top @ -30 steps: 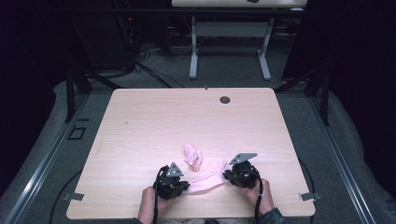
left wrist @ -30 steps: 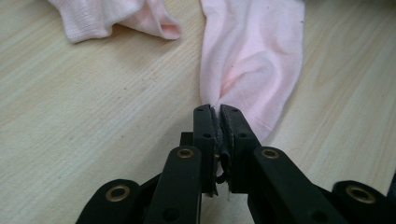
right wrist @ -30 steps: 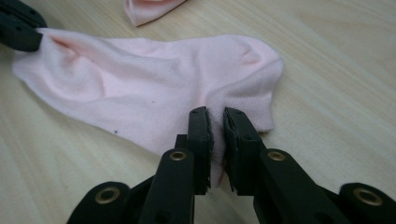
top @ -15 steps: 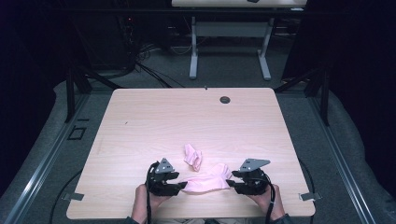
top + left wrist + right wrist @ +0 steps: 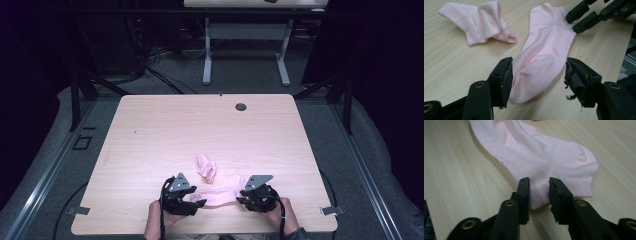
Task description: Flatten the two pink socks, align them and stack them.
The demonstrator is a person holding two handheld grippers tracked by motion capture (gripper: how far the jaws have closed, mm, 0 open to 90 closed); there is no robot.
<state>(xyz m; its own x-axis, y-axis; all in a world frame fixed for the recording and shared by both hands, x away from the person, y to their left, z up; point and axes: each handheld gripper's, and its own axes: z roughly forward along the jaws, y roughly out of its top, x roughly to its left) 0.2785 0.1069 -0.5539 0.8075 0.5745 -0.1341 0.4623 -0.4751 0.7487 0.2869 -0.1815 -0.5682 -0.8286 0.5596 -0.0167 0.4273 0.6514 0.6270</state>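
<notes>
Both hands have spread apart since a second ago, drawing the flat pink sock (image 5: 216, 195) out lengthwise between them near the desk's (image 5: 150, 130) front edge. Taking that sock as the landmark and going left to right: at its left end, the toe, sits the left gripper (image 5: 537, 82). Its jaws have just been opening and now stand about half open, one on either side of the toe without pressing it. Just behind the flat sock lies a second, crumpled pink sock (image 5: 206, 167), nearly touching it. At the flat sock's right end, the cuff, sits the right gripper (image 5: 539, 192). Its jaws have just been closing and now stand narrow, with a corner of the cuff between them; whether they pinch it cannot be told. One risk from here: with the toe loose, any pull from the right could drag the sock and bunch it again.
</notes>
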